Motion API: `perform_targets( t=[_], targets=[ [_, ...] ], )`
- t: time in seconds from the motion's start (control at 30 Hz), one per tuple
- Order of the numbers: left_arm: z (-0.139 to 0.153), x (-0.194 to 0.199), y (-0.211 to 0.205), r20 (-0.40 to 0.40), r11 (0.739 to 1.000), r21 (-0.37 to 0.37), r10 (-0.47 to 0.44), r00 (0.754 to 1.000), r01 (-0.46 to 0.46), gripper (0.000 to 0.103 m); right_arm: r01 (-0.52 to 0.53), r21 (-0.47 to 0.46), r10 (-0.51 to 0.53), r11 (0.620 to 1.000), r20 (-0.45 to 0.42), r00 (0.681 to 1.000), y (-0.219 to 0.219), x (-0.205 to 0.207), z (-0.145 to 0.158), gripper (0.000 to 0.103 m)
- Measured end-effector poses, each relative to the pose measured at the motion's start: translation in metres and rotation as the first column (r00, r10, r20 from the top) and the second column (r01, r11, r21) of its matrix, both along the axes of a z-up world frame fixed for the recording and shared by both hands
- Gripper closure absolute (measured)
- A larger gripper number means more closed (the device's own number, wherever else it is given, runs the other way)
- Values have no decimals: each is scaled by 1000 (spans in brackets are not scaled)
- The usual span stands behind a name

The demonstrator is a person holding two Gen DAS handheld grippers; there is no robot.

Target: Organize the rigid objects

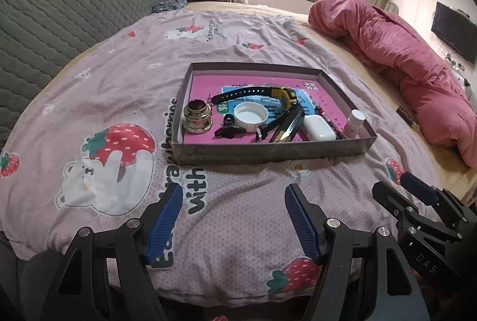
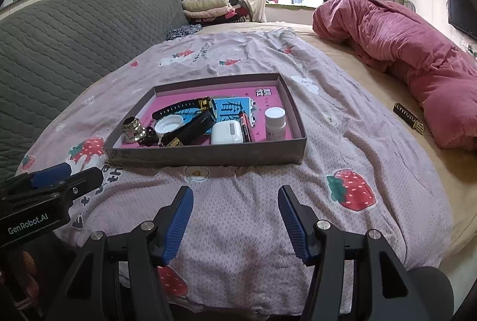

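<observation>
A shallow grey cardboard tray point(image 1: 268, 152) point(image 2: 208, 155) with a pink floor sits on the bed. In it lie a brass fitting point(image 1: 196, 116) point(image 2: 133, 130), a white cap point(image 1: 251, 116) point(image 2: 170, 124), a black hair clip point(image 1: 229, 130), a black and gold watch point(image 1: 268, 93) point(image 2: 179, 109), a black and gold bar point(image 1: 287, 125) point(image 2: 190, 131), a white earbud case point(image 1: 318, 128) point(image 2: 227, 133), a red and black pen point(image 2: 246, 127) and a white bottle point(image 1: 354, 122) point(image 2: 275, 124). My left gripper point(image 1: 234, 192) and right gripper point(image 2: 235, 194) hover open and empty in front of the tray.
A strawberry-print cloth point(image 1: 149, 82) covers the bed. A rolled pink quilt point(image 1: 402, 58) point(image 2: 417, 58) lies to the right, with a small black and gold object point(image 2: 409, 118) beside it. A grey quilted headboard point(image 2: 59, 52) is on the left. Folded clothes point(image 2: 208, 8) lie at the back.
</observation>
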State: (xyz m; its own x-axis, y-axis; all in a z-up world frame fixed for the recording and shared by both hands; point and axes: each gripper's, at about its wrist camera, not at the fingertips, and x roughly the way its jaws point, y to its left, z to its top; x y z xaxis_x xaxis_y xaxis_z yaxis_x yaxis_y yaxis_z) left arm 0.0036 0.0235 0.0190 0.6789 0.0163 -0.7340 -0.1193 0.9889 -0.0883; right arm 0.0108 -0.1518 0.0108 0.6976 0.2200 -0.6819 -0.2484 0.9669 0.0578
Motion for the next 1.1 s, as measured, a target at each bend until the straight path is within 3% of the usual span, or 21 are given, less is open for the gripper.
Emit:
perform_targets(
  t=[1.1],
  targets=[
    [-25,13,9,-95,998,46,41,995,-37,31,1,-5,-2,1000,-45,999,0,12,-17,44]
  ],
)
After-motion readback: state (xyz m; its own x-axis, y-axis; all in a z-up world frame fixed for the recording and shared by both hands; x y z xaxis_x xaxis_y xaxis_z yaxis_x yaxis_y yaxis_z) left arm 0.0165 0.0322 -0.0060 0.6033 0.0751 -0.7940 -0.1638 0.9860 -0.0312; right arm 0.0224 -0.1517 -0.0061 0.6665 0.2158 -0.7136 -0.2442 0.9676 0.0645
